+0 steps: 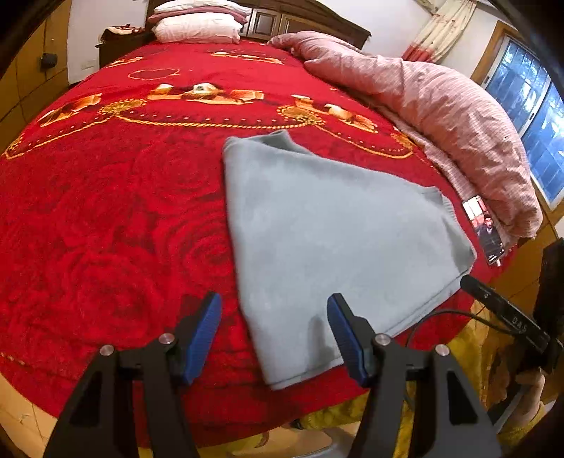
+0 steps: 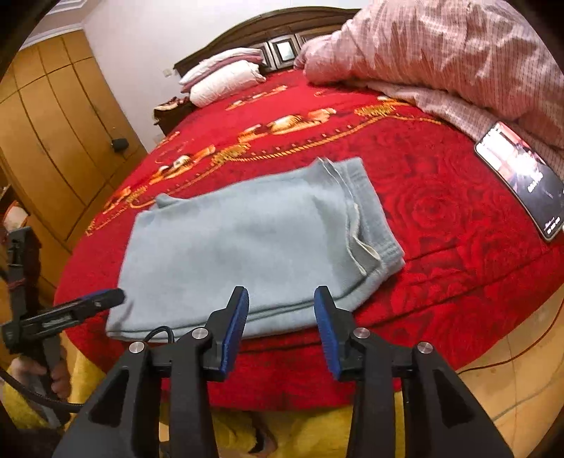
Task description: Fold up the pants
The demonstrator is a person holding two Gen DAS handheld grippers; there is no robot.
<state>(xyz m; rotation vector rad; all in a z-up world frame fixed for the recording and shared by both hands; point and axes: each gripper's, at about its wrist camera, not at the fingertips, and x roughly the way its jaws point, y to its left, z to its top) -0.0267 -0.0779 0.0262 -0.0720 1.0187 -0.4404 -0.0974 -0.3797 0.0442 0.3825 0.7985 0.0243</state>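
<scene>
The light grey-blue pants [image 1: 328, 239] lie folded in a flat stack on the red bedspread [image 1: 116, 218], near its front edge. In the right wrist view the pants [image 2: 246, 243] show layered edges and the waistband at their right end. My left gripper [image 1: 274, 334] is open and empty, just above the pants' near left corner. My right gripper [image 2: 281, 327] is open and empty, just in front of the pants' near edge. The right gripper also shows at the right edge of the left wrist view [image 1: 507, 313], and the left one shows at the left of the right wrist view [image 2: 70, 310].
A lit phone [image 2: 521, 179] lies on the bedspread right of the pants. A bunched pink quilt [image 1: 451, 116] runs along the right side. White and pink pillows [image 1: 201, 21] sit at the headboard. Wooden wardrobes [image 2: 46, 141] stand to the left. Floor lies below the bed's front edge.
</scene>
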